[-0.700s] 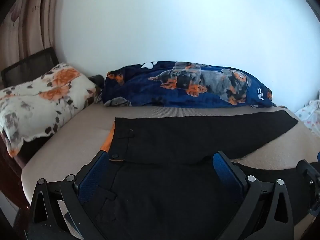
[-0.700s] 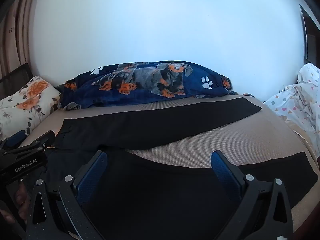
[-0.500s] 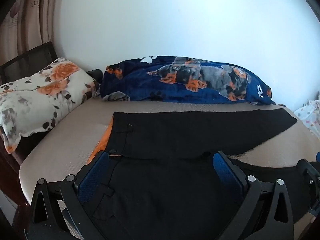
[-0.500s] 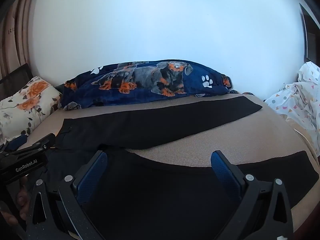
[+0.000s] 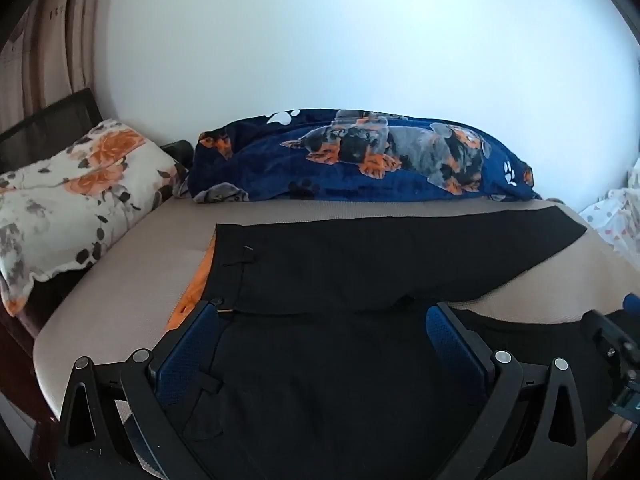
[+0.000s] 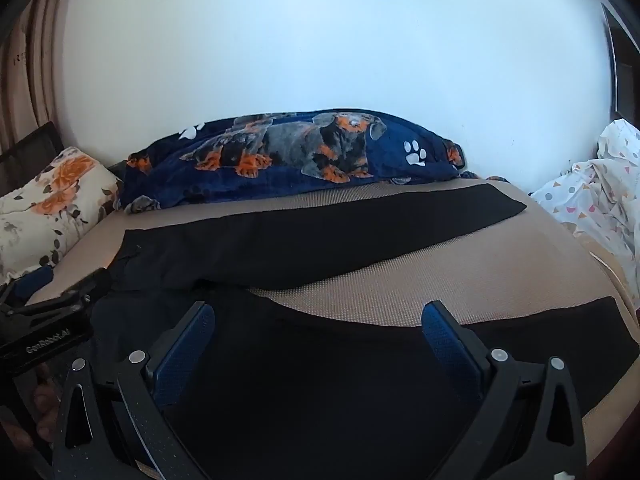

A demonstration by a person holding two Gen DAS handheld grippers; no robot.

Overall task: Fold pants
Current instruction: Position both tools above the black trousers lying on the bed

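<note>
Black pants point(image 5: 360, 256) lie spread flat on a beige mattress point(image 5: 120, 292), waistband to the left, both legs running right in a V. In the right wrist view the far leg point(image 6: 320, 236) ends near the wall and the near leg point(image 6: 560, 332) ends at the right edge. My left gripper point(image 5: 320, 332) hovers open over the waist and fly area, nothing between its blue pads. My right gripper point(image 6: 318, 330) stands open above the near leg close to the crotch, holding nothing. The left gripper's body point(image 6: 44, 320) shows at the left of the right wrist view.
A dark blue dog-print blanket point(image 5: 360, 160) lies along the wall behind the pants. A floral pillow point(image 5: 68, 196) sits at the left end and a white dotted sheet point(image 6: 600, 184) at the right. An orange edge point(image 5: 192, 292) shows beside the waistband.
In the left wrist view the scene has slid down and the pants look nearer; the view now takes in more of the waistband. The right gripper has hardly moved. Both stay open.
</note>
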